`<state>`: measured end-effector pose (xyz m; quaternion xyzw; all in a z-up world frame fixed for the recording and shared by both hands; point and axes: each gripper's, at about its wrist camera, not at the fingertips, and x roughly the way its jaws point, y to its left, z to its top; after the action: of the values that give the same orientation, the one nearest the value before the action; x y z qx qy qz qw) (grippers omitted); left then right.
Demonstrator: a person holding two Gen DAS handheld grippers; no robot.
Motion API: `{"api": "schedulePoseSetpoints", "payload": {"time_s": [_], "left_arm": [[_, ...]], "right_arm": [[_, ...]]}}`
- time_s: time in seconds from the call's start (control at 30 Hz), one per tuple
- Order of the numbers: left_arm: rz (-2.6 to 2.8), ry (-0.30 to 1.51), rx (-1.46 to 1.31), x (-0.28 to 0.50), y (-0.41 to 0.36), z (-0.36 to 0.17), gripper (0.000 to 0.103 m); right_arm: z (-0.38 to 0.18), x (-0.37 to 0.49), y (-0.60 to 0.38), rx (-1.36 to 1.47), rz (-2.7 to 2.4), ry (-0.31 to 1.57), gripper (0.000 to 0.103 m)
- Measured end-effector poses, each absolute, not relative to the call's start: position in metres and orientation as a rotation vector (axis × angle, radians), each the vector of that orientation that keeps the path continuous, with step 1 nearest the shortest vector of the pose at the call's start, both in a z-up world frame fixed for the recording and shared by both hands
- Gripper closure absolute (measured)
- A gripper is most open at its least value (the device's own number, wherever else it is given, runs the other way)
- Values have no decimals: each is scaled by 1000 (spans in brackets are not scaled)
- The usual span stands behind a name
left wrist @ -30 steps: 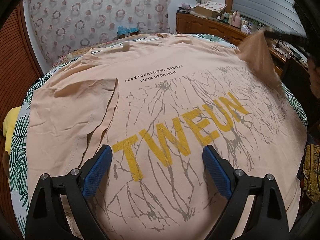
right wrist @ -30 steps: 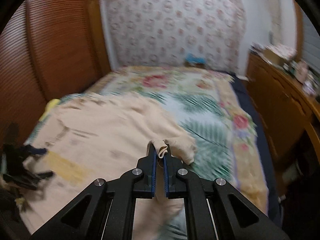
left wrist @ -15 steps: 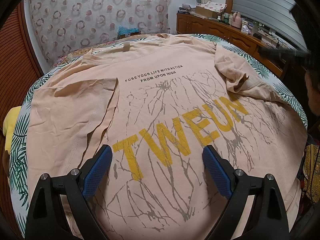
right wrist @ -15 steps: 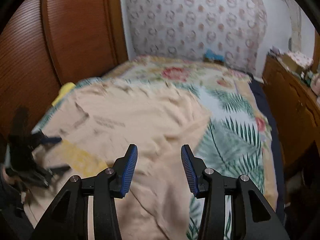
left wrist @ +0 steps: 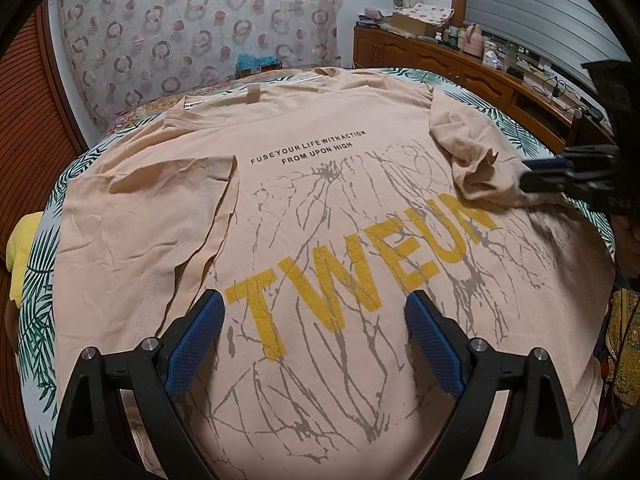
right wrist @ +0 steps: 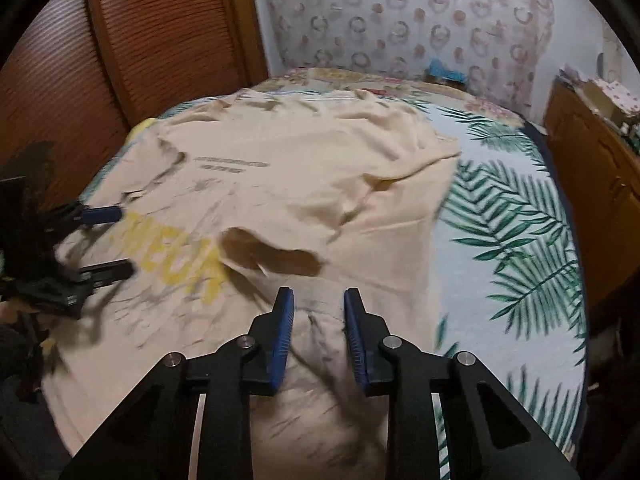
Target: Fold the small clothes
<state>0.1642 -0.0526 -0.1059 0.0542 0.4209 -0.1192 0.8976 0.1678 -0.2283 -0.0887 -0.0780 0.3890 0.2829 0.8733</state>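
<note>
**Shirt flat on bed, both sleeves turned in**

Left wrist view: the peach shirt [left wrist: 320, 208] lies spread on the bed [left wrist: 36, 280], yellow lettering up. The left gripper [left wrist: 316, 320] hovers over the lower print, jaws wide apart, holding nothing. At the right edge the right gripper [left wrist: 536, 174] sits at the folded-in sleeve [left wrist: 476, 160].

Right wrist view: blurred. The right gripper's [right wrist: 318, 312] jaws are closing, partly apart, over the shirt's [right wrist: 300, 160] right edge; cloth lies between them, but no pinch is visible.
</note>
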Motion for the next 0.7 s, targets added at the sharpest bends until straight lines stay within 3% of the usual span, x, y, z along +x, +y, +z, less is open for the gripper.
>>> {"api": "schedulePoseSetpoints", "payload": {"time_s": [0.23,0.4,0.47,0.7], "left_arm": [[-247,872,112,164,-53,-106,10],[-247,871,112,164,-53,-106,10],[-247,871,112,164,-52,-106,10],[-247,871,112,164,-53,-106,10]], "right_arm": [[-90,143,-229,-191,667,854,79],[-71,144,-230,-173,636,783,78],[-65,148,-230,-198,590,754,73],[-86,189,-213,-333,487,795,72]]}}
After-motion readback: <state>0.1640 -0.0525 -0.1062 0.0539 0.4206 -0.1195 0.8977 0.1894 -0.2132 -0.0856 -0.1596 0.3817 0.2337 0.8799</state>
